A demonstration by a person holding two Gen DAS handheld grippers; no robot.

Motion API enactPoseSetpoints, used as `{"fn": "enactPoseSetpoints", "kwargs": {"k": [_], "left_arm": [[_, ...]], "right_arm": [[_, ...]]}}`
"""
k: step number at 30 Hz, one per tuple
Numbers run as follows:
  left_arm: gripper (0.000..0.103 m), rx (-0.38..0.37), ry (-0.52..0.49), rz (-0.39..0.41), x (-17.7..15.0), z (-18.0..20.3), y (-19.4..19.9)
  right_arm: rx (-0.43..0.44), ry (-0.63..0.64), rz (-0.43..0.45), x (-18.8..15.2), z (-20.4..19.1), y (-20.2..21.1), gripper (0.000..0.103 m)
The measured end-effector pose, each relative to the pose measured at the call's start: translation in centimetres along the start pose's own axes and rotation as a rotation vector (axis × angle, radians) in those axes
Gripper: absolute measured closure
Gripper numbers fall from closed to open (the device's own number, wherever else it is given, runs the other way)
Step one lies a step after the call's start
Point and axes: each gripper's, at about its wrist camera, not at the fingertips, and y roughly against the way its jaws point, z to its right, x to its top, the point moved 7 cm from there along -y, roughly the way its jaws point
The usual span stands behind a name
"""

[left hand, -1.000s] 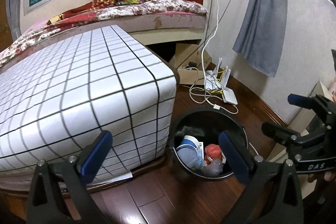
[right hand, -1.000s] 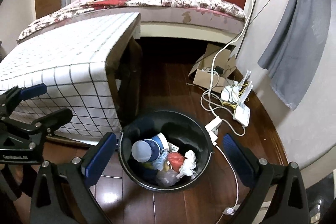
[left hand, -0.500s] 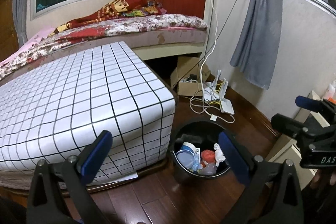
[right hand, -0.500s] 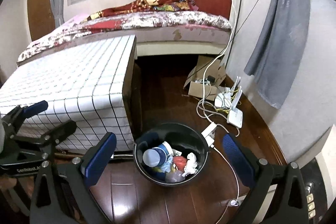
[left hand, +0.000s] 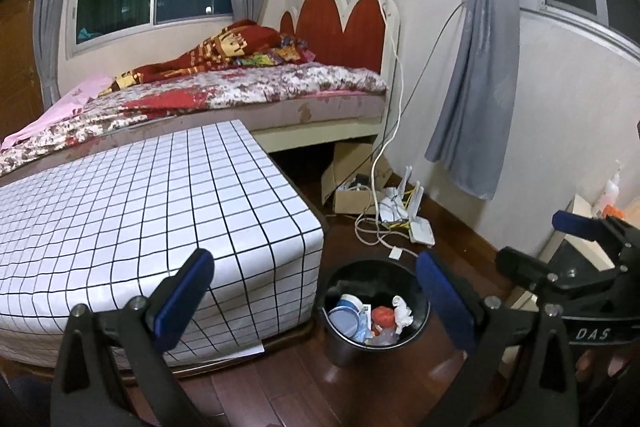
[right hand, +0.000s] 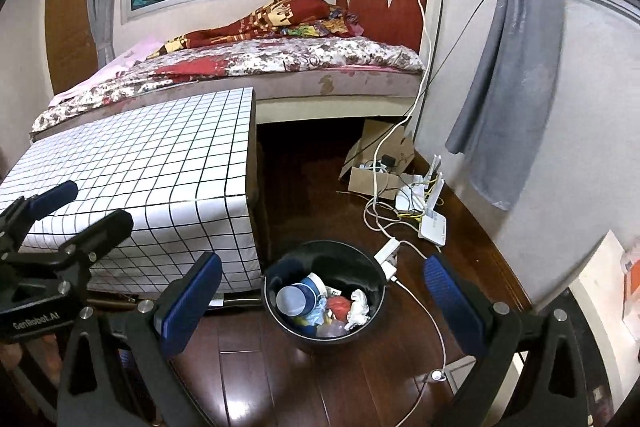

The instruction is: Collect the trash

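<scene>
A black bin (left hand: 340, 349) stands on the wooden floor beside the checked table. In it lie a blue-and-white paper cup (left hand: 348, 315), a red wrapper (left hand: 382, 317), a crumpled white tissue (left hand: 402, 311) and clear plastic. The right wrist view shows the same bin (right hand: 304, 341) with the cup (right hand: 298, 297) and tissue (right hand: 360, 305). My left gripper (left hand: 312, 263) is open and empty, well above the bin. My right gripper (right hand: 322, 263) is also open and empty, high over the bin. Each shows in the other's view: right gripper (left hand: 536, 239), left gripper (right hand: 94, 205).
A low table under a white checked cloth (left hand: 140, 207) stands left of the bin, with a bed (left hand: 240, 87) behind it. A cardboard box (left hand: 352, 183), a white router (left hand: 416, 223) and loose cables (right hand: 416, 307) lie on the floor by the wall. A white cabinet (left hand: 588, 247) is at right.
Both grippers have risen and drawn back from the bin, which now looks smaller and lower in both views. Both stay open and empty.
</scene>
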Motion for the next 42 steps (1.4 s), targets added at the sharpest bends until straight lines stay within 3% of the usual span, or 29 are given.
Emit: {"fn": "enactPoseSetpoints", "kwargs": {"k": [7,42], "left_arm": [[0.001,-0.011,0.014,0.039,0.9,-0.2,1.4],[0.001,-0.010,0.014,0.028,0.1,-0.3,1.6]], "right_arm": [[-0.008,0.009,0.021,0.6,-0.6,1.3,0.001],[0.000,0.002,0.025,0.6,-0.6,1.2,0.001]]}}
